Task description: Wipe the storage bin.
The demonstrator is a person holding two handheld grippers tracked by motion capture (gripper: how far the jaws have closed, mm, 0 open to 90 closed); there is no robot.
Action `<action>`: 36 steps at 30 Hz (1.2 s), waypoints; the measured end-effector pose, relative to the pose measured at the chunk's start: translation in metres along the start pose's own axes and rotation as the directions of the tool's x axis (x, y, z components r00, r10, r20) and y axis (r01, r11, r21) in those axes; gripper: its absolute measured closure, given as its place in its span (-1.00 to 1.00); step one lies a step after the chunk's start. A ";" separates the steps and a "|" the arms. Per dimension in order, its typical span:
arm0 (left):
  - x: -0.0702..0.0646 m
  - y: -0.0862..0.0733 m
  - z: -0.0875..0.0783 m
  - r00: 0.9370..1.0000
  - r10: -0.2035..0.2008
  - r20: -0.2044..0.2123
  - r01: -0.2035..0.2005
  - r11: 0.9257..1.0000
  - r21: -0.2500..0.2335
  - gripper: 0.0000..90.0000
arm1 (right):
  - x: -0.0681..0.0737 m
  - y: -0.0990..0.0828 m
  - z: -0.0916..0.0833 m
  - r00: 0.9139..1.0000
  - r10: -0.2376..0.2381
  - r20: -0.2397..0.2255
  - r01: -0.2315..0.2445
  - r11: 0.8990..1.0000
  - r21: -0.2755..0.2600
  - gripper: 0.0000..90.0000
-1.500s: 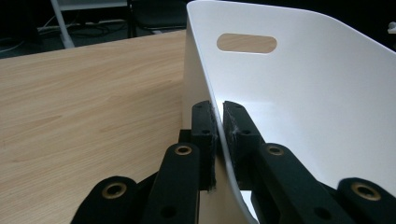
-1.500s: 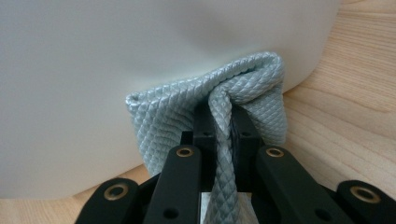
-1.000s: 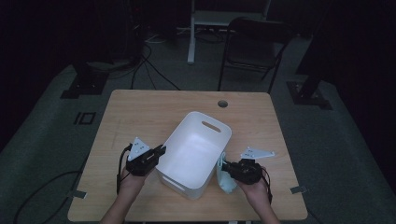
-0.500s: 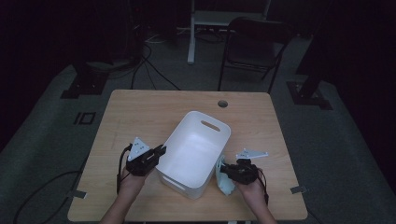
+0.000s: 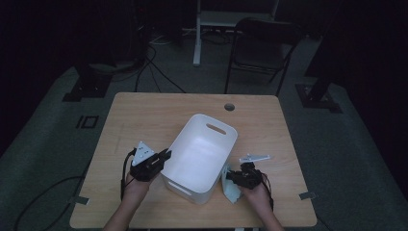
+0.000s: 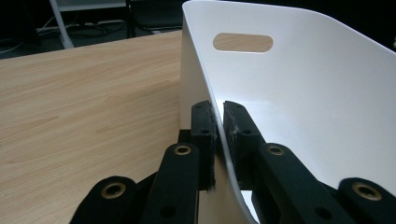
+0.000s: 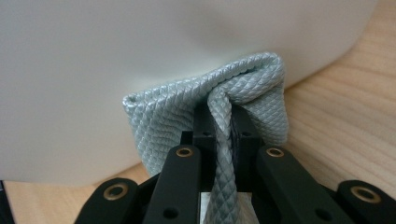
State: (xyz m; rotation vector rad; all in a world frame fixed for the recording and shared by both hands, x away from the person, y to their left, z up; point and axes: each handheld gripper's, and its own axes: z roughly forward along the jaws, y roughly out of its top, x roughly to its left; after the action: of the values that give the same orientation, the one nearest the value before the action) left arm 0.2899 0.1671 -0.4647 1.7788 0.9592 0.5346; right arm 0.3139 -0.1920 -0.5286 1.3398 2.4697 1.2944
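A white plastic bin (image 5: 202, 156) with handle slots stands in the middle of the wooden table (image 5: 144, 115). My left gripper (image 5: 163, 156) is shut on the bin's left wall; in the left gripper view the thin wall (image 6: 280, 102) runs between the two pads (image 6: 203, 135). My right gripper (image 5: 232, 176) is shut on a pale blue quilted cloth (image 5: 232, 188) that hangs low against the bin's right side. In the right gripper view the cloth (image 7: 177, 116) bunches between the pads (image 7: 204, 123) and presses on the bin wall (image 7: 140, 51).
A round cable hole (image 5: 229, 107) sits near the table's far edge. A folding chair (image 5: 262, 45) and a white stand (image 5: 198, 33) are on the floor behind the table. Cables trail on the floor at the left.
My right gripper has come down with the cloth, closer to the table beside the bin. The left gripper and the bin have kept still.
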 end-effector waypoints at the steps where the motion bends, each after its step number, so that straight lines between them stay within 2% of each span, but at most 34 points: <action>1: 0.000 0.000 0.000 1.000 -0.003 -0.001 0.003 1.000 -0.001 0.85 | -0.002 -0.001 0.002 1.000 0.008 0.000 -0.008 1.000 0.008 0.86; 4: 0.001 -0.001 0.000 1.000 -0.012 -0.001 0.012 1.000 -0.006 0.84 | -0.006 -0.002 0.006 1.000 0.020 -0.006 -0.020 1.000 0.018 0.86; 7: 0.000 -0.001 0.000 1.000 -0.011 -0.012 0.011 1.000 -0.006 0.84 | -0.003 -0.001 0.005 1.000 0.009 0.007 -0.010 1.000 0.022 0.86; 9: -0.001 -0.001 0.000 1.000 -0.010 -0.018 0.010 1.000 -0.007 0.84 | 0.001 0.001 0.000 1.000 0.004 0.000 -0.004 1.000 0.010 0.86; 14: -0.002 0.000 0.000 0.999 -0.008 -0.031 0.008 1.000 -0.006 0.84 | 0.019 0.009 -0.026 0.998 -0.029 -0.060 0.024 0.997 -0.079 0.86; 18: -0.002 0.000 0.000 1.000 -0.007 -0.030 0.007 1.000 -0.005 0.84 | 0.034 0.014 -0.047 0.988 -0.061 -0.141 0.037 0.985 -0.167 0.86; 20: -0.002 0.000 0.001 1.000 -0.006 -0.019 0.006 1.000 -0.005 0.84 | 0.041 0.017 -0.051 0.988 -0.089 -0.129 0.066 0.982 -0.177 0.86; 21: -0.001 0.000 0.001 1.000 -0.010 -0.010 0.010 1.000 -0.006 0.84 | 0.043 0.018 -0.051 0.989 -0.100 -0.106 0.080 0.981 -0.175 0.86; 24: 0.000 0.000 0.001 1.000 -0.016 0.001 0.016 1.000 -0.009 0.84 | 0.042 0.016 -0.047 0.990 -0.081 -0.117 0.058 0.980 -0.188 0.86; 27: -0.001 0.000 0.002 1.000 -0.018 -0.001 0.018 1.000 -0.010 0.84 | 0.043 0.015 -0.045 0.992 -0.097 -0.084 0.081 0.981 -0.176 0.86; 36: -0.002 0.000 0.003 1.000 -0.016 -0.019 0.016 1.000 -0.013 0.83 | 0.032 0.009 -0.033 0.996 -0.060 -0.064 0.051 0.989 -0.137 0.86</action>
State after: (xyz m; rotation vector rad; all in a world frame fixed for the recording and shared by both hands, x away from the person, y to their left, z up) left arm 0.2909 0.1636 -0.4657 1.7560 0.9804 0.5473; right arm 0.2864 -0.1881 -0.4906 1.2075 2.3939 1.4882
